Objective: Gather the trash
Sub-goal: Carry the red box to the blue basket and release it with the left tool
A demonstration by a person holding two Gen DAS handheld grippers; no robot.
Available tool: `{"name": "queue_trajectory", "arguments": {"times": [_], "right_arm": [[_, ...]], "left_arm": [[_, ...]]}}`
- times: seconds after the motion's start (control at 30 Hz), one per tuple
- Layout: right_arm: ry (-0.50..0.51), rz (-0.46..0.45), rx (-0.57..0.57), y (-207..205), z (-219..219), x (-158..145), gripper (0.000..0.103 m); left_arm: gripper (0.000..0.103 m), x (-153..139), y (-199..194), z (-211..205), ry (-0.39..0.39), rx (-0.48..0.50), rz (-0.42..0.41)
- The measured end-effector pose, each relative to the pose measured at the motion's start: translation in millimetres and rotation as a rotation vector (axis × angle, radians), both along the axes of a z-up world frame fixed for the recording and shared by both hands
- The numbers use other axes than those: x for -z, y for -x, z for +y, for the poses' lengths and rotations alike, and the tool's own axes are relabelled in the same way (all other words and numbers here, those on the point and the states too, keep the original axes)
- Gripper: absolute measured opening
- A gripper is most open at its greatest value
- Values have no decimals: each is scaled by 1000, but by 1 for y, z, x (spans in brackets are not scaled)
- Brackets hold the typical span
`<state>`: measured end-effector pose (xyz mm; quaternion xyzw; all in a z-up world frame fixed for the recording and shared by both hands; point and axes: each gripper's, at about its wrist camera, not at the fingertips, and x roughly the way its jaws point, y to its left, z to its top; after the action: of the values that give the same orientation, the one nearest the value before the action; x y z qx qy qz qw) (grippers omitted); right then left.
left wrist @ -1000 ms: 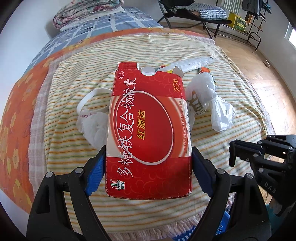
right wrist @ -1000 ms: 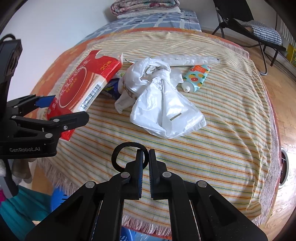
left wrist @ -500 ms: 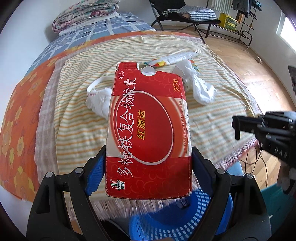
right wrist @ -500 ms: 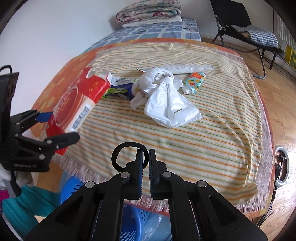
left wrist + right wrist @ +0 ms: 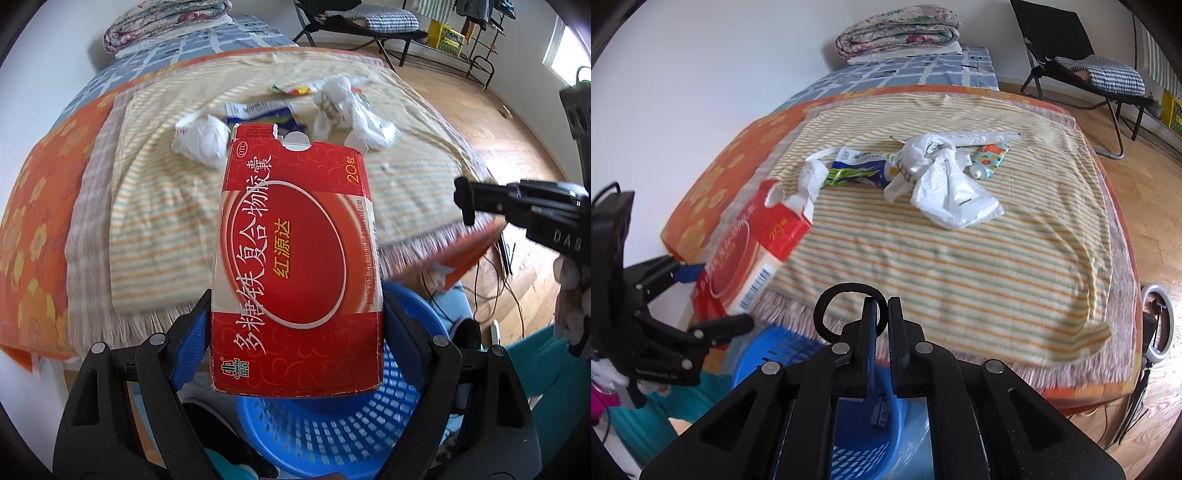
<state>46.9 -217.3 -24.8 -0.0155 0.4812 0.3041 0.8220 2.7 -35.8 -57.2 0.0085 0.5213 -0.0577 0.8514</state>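
Note:
My left gripper (image 5: 295, 328) is shut on a red medicine carton (image 5: 295, 258) and holds it above a blue mesh basket (image 5: 332, 428) beside the bed. The carton (image 5: 750, 251) and basket (image 5: 864, 435) also show in the right wrist view. My right gripper (image 5: 882, 325) is shut on a black hair tie (image 5: 834, 314), over the basket at the bed's edge. On the striped blanket (image 5: 960, 266) lie a white plastic bag (image 5: 945, 184), a crumpled white bag (image 5: 201, 138), a green and blue wrapper (image 5: 857, 170) and a small colourful tube (image 5: 990, 158).
A folded quilt (image 5: 897, 29) sits at the far end of the bed. A black folding chair (image 5: 1082, 70) stands on the wooden floor at right. A ring light (image 5: 1156, 317) and cables lie by the bed's right corner.
Both grippers have pulled back from the bed toward the blue basket. The carton has left the blanket and now hangs over the basket. The hair tie stays in the right gripper.

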Motion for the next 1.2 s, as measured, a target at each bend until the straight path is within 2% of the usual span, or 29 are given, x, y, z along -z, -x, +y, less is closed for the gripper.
{"name": "queue_trajectory", "arguments": {"times": [0.27, 0.57, 0.87, 1.2], "right_arm": [[-22, 21, -44, 35, 5, 4, 4], [-33, 80, -75, 63, 10, 24, 4], [-14, 138, -102, 76, 16, 46, 4], [27, 192, -111, 74, 22, 70, 4]], "left_arm": [[87, 20, 39, -20, 10, 52, 49], [87, 37, 64, -39, 20, 107, 90], [87, 57, 78, -50, 23, 158, 143], [87, 61, 84, -52, 42, 182, 154]]}}
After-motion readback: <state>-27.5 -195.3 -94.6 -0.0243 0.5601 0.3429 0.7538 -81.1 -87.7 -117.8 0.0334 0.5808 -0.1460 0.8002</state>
